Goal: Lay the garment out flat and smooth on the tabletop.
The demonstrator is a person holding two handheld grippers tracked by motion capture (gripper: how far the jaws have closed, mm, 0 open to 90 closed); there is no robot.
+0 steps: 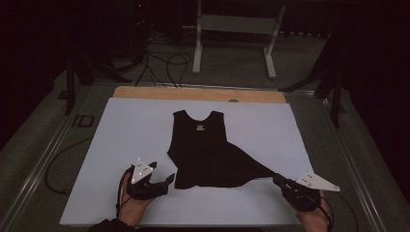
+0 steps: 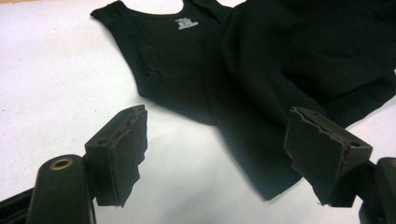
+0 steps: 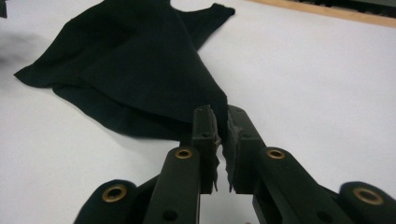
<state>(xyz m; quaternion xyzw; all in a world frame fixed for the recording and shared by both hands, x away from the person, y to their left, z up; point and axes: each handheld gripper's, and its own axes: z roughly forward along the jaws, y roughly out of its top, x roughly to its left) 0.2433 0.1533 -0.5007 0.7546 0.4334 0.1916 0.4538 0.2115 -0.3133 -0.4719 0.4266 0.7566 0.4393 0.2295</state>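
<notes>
A black sleeveless top [image 1: 203, 150] lies flat on the white sheet [image 1: 135, 130], neck toward the far edge, with a small white label inside the neck [image 2: 186, 23]. Its lower right hem corner is drawn out to a point toward the right. My right gripper [image 1: 278, 179] is shut on that corner, and the cloth [image 3: 135, 70] runs up into the closed pads of my right gripper [image 3: 219, 114]. My left gripper [image 1: 163, 175] stands open just off the lower left hem. In the left gripper view the black top [image 2: 187, 65] lies beyond the spread jaws of my left gripper [image 2: 217, 114], and nothing is between them.
The white sheet covers a wooden table whose bare strip [image 1: 193, 93] shows at the far edge. Beyond it on the floor are cables [image 1: 164, 63] and a white stand frame [image 1: 232, 29]. A cable [image 1: 53, 169] loops by the table's left rail.
</notes>
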